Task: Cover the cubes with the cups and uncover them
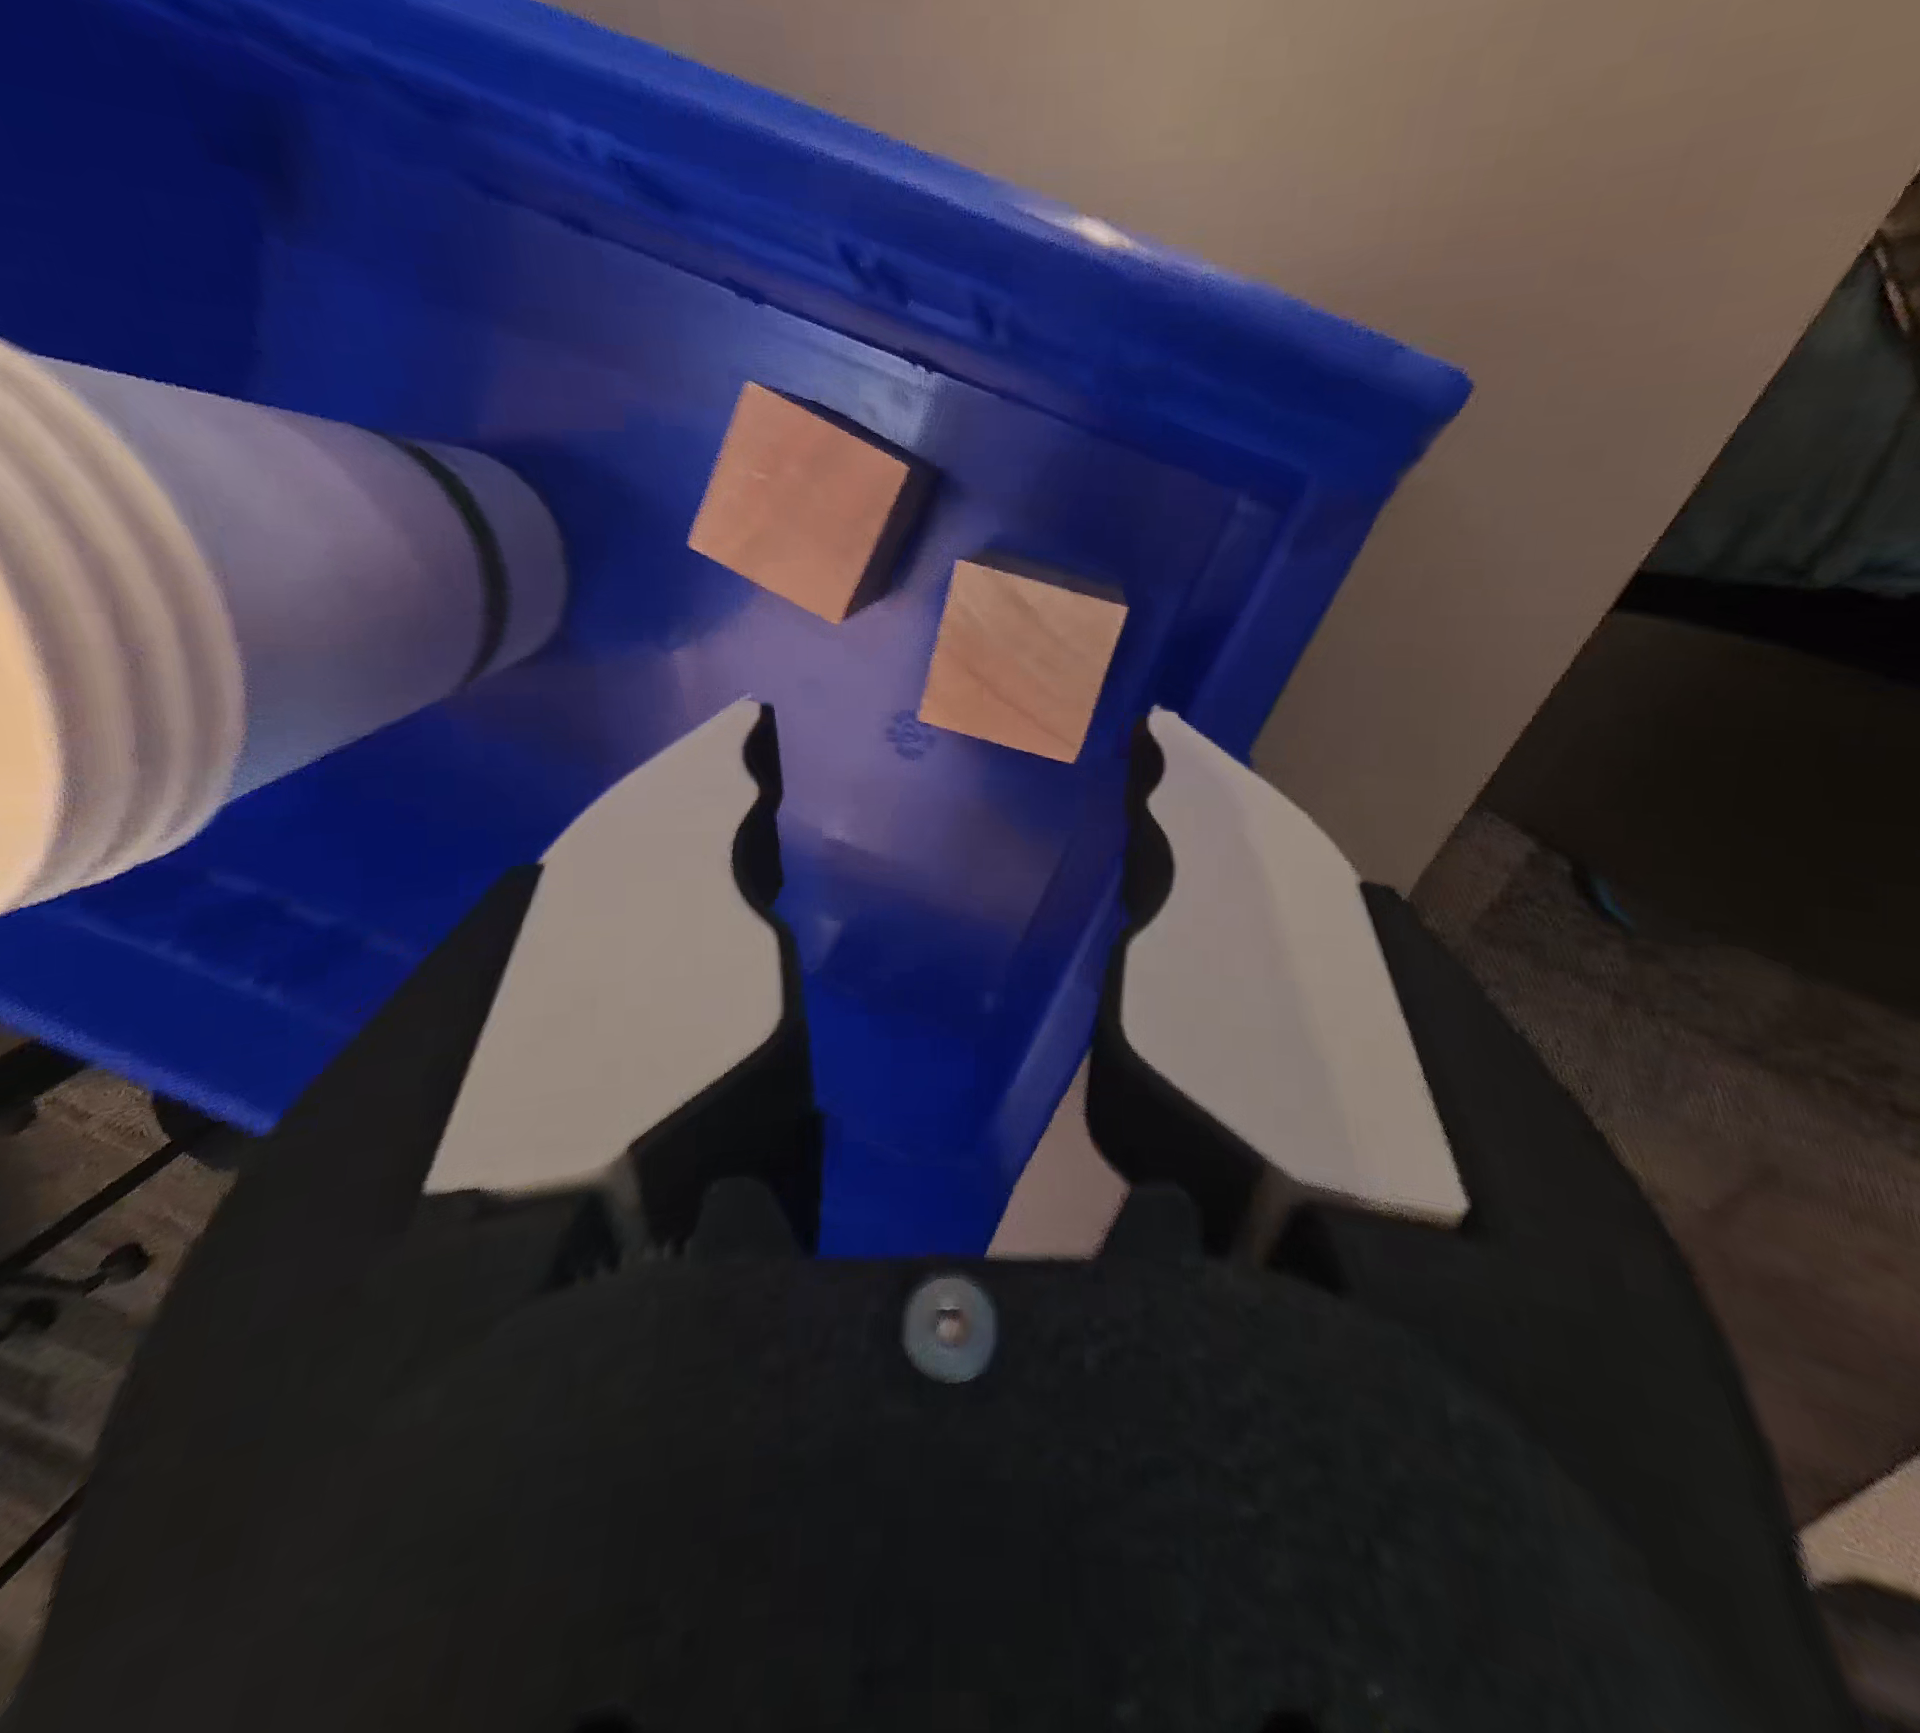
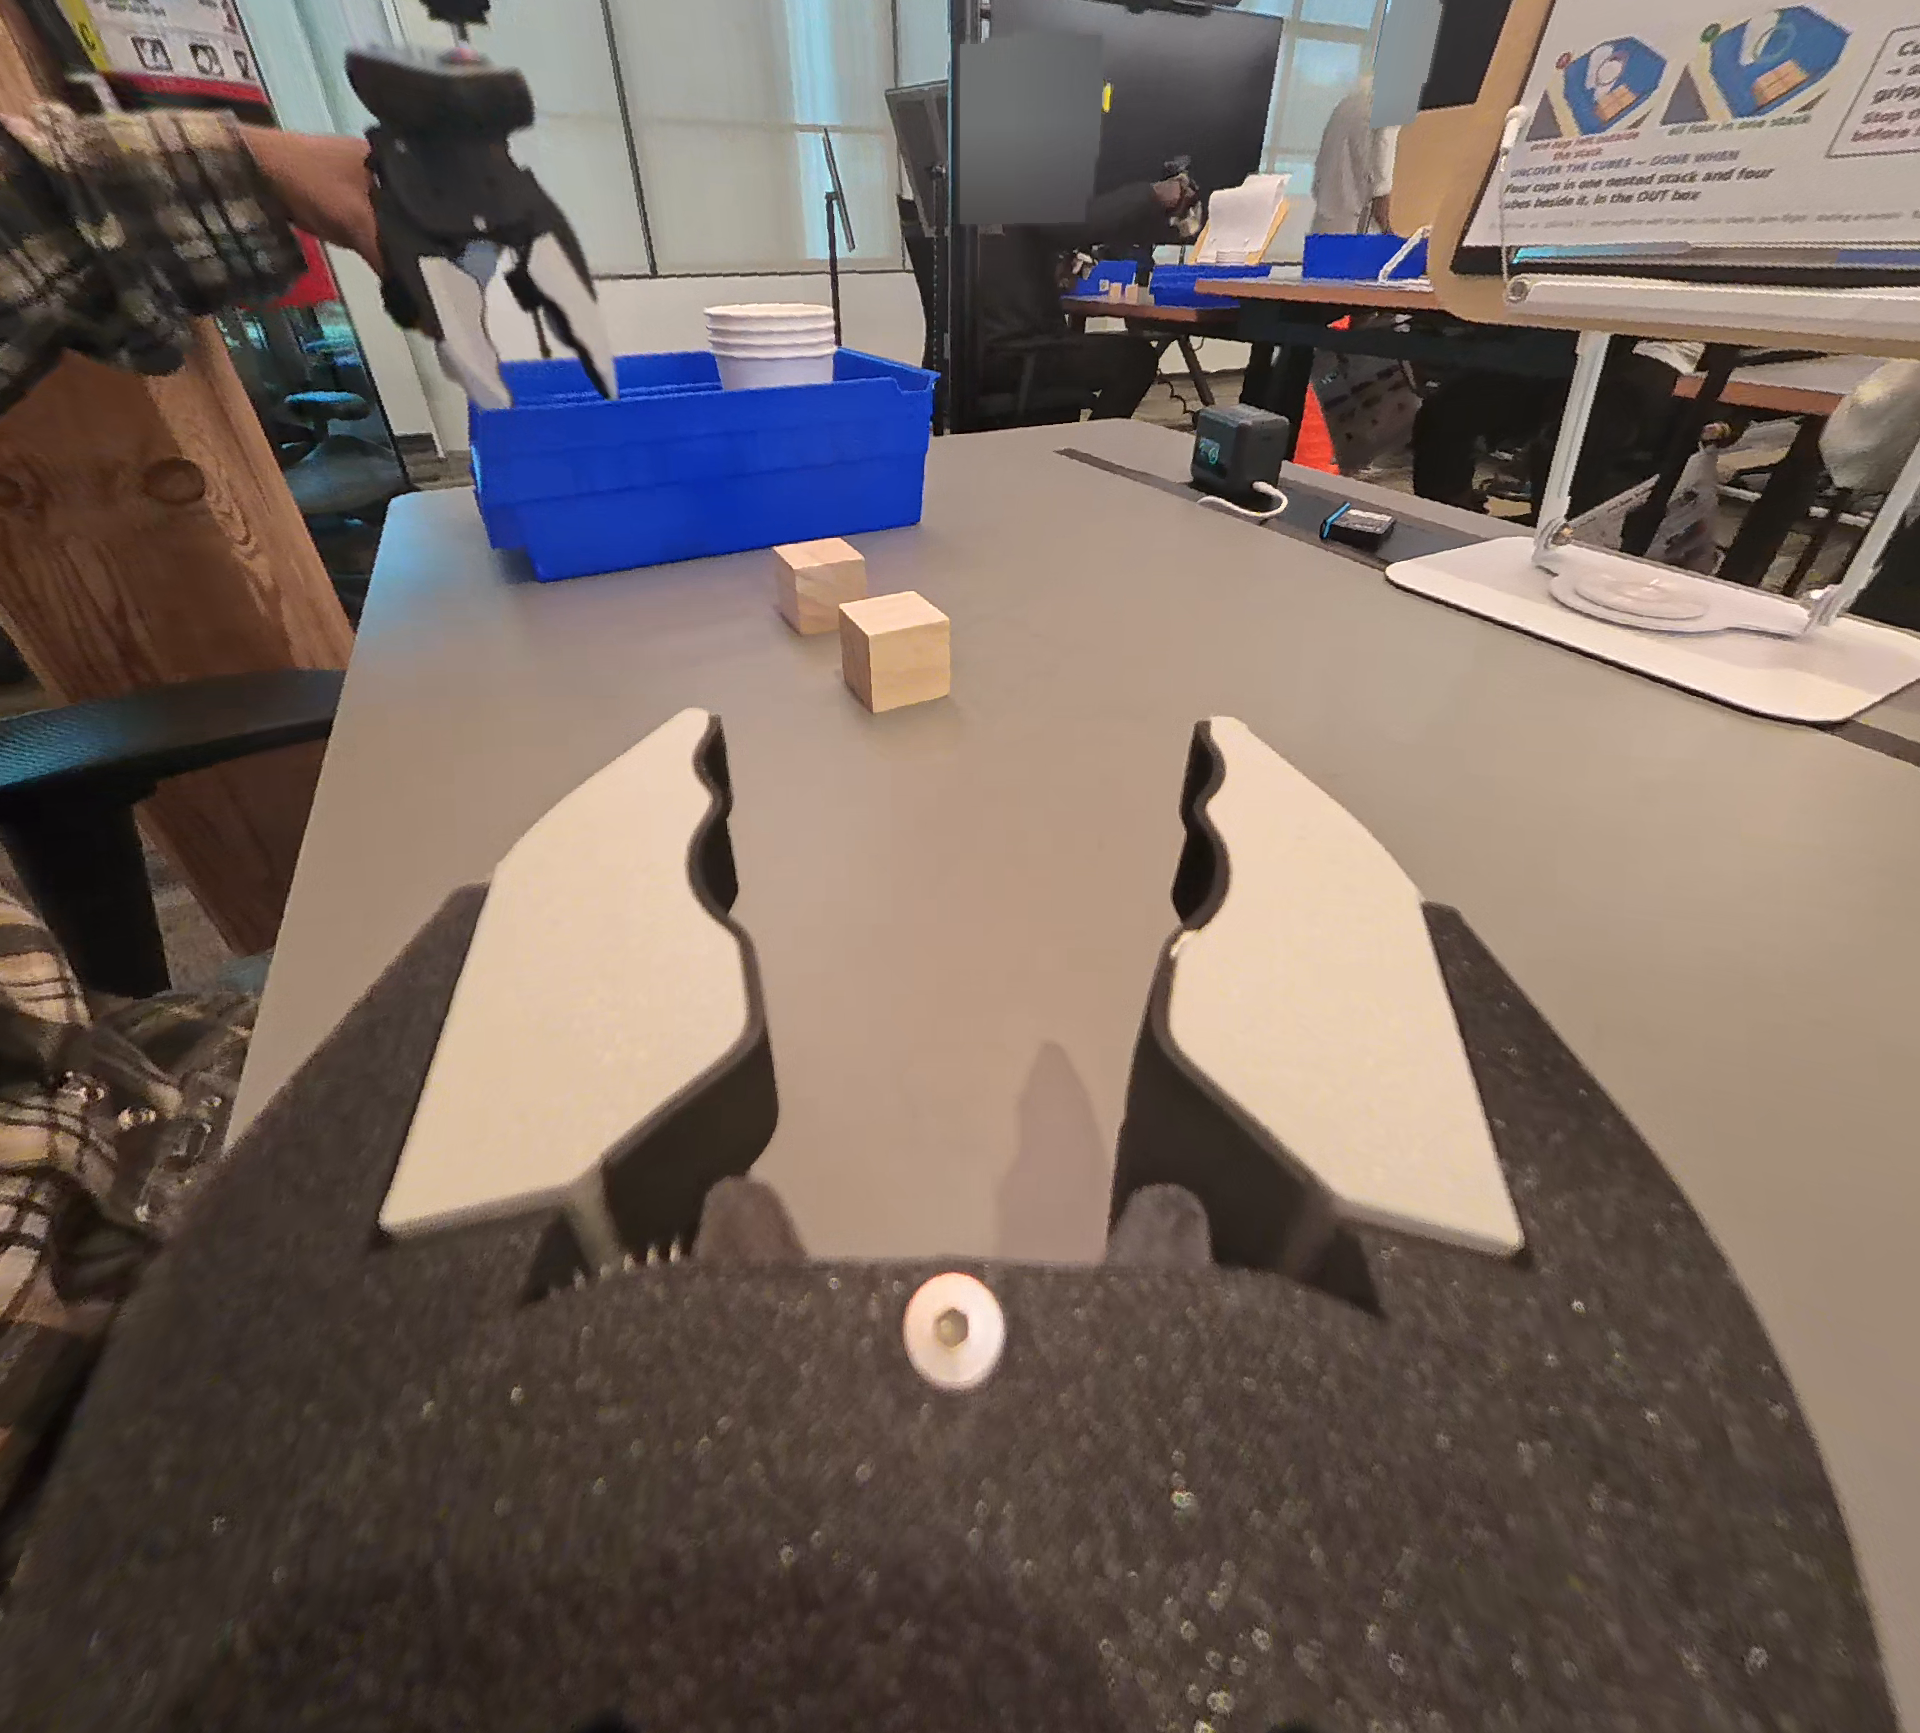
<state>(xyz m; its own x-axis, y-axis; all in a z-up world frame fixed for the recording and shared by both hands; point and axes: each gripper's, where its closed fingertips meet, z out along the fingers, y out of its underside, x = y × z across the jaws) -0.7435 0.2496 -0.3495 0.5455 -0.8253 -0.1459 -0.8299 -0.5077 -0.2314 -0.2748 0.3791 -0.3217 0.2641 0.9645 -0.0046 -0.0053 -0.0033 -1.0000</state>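
Note:
In the left wrist view my left gripper [image 1: 951, 733] is open and empty, pointing down into a blue bin [image 1: 1340, 478]. Two wooden cubes [image 1: 810, 504] [image 1: 1023, 660] lie on the bin floor just ahead of the fingertips. A stack of white cups [image 1: 208, 644] stands in the bin to the left of them. In the right wrist view my right gripper [image 2: 956, 733] is open and empty above the grey table [image 2: 1299, 644]. Two more wooden cubes [image 2: 821, 584] [image 2: 896, 649] sit ahead of it. Beyond them are the bin [image 2: 707, 468], the cup stack [image 2: 771, 343] and the left gripper [image 2: 545, 393].
A white stand [image 2: 1662, 623] holding an instruction sheet [image 2: 1704, 73] is at the right of the table. A small black device [image 2: 1236, 447] sits at the back edge. A wooden post [image 2: 135, 540] and a chair arm [image 2: 156, 727] are at the left.

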